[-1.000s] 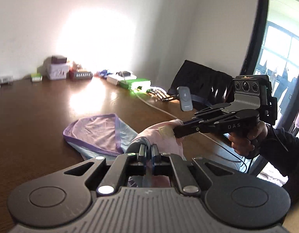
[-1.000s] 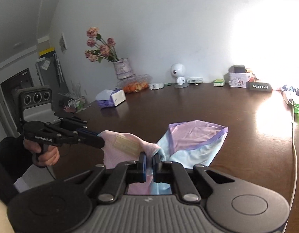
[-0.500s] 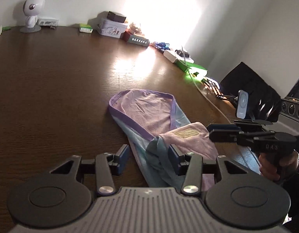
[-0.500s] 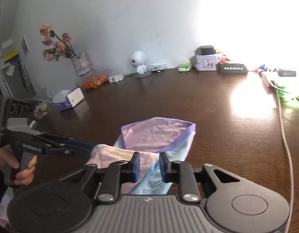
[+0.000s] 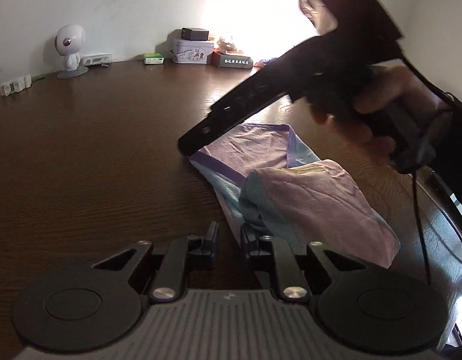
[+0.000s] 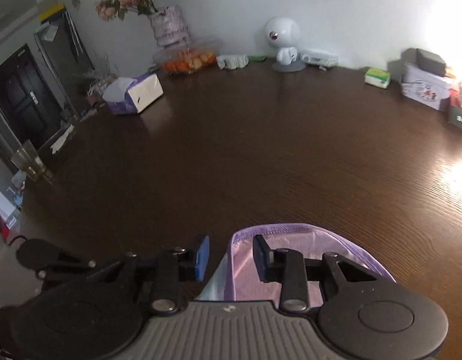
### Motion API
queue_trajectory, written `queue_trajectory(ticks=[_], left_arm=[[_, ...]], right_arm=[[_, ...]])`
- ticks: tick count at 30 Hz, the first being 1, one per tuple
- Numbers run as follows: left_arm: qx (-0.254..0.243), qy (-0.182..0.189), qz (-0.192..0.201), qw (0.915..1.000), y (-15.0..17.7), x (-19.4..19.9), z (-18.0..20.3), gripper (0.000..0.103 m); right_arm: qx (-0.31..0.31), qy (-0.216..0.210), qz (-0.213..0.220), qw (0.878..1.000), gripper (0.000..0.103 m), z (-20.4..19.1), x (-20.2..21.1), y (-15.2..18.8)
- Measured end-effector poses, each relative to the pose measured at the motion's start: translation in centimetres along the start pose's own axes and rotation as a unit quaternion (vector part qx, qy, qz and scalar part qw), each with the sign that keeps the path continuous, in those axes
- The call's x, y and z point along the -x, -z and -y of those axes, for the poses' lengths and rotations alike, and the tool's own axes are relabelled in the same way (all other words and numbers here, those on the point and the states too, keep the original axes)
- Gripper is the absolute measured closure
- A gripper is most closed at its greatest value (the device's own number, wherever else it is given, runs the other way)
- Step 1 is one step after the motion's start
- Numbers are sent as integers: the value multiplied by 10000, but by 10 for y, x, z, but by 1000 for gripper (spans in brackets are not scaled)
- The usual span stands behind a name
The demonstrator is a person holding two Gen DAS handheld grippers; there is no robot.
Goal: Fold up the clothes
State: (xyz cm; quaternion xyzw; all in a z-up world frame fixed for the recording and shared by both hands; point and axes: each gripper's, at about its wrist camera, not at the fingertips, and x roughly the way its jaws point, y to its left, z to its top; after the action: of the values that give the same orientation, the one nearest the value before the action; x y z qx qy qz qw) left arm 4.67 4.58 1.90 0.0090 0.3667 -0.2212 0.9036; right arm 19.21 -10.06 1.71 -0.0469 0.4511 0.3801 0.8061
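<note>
In the left wrist view, one garment [image 5: 294, 186] lay on the dark tabletop [image 5: 95, 156] at centre right of the frame: a pink panel doubled over a light-blue and lilac layer with purple trim, a pale label showing on top. That looked like at least one fold laid in, yet the near edge bulged and the far lilac part lay uncovered, so by my judgement the fold was partial and a tidier, smaller packet was left to make. The left hand-held gripper [image 5: 228, 235], at bottom centre, stood with a narrow gap and gripped nothing; its right finger sat just beside the blue hem. The right hand-held gripper [image 5: 188, 147], held by one hand [image 5: 369, 111], reached down from the upper right to the garment's far left corner; its opening could not be read here. Along the far edge I counted one white robot figure [image 5: 69, 51], one tin [image 5: 192, 50] and one green box [image 5: 153, 58].

In the right wrist view, the same gripper's jaws stood wide, straddling the purple-trimmed edge at bottom centre without closing on it. One robot figure, one tissue box [image 6: 134, 93], one flower vase [image 6: 167, 25] and one glass [image 6: 31, 163] were visible.
</note>
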Motion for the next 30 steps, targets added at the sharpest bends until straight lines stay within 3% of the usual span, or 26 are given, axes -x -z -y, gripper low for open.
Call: queue_trajectory(ticks=[1, 4, 5, 6, 9, 11, 14, 20, 22, 24, 27, 30], left_arm=[[-46, -27, 27, 10000, 1, -1, 4, 88], [-187, -123, 101, 9997, 4, -4, 13, 90], [-235, -142, 100, 9996, 6, -4, 14, 94], [-229, -139, 87, 9996, 7, -4, 14, 98], [-81, -81, 98, 9999, 12, -1, 12, 100], [69, -48, 121, 9999, 14, 1, 10, 100], [92, -42, 148, 9998, 16, 3, 11, 100], [358, -72, 151, 9992, 8, 15, -3, 93], [509, 178, 236, 9983, 3, 21, -8, 92], [642, 473, 333, 9963, -2, 27, -12, 83], [599, 970, 368, 9928, -8, 26, -3, 71], [343, 886, 175, 9953, -12, 10, 13, 71]], right_arm=[[-38, 22, -65, 10000, 76, 0, -5, -1], [-167, 98, -227, 9996, 91, 0, -17, -2], [-251, 84, -204, 9994, 99, 2, -17, -2], [-340, 66, -173, 9993, 102, 4, -17, -1], [-751, -20, 350, 9966, 103, 16, -2, 5], [-1042, -132, 512, 9932, 103, 25, 3, 10], [-901, -21, 633, 9939, 102, 23, 20, 17], [-587, 226, 875, 9942, 90, 18, 56, 31], [-481, 308, 955, 9938, 80, 16, 68, 35], [-317, 390, 923, 9945, 79, 8, 90, 53], [-179, 77, 822, 9964, 79, -6, 105, 95], [-344, 177, 885, 9953, 79, -9, 100, 125]])
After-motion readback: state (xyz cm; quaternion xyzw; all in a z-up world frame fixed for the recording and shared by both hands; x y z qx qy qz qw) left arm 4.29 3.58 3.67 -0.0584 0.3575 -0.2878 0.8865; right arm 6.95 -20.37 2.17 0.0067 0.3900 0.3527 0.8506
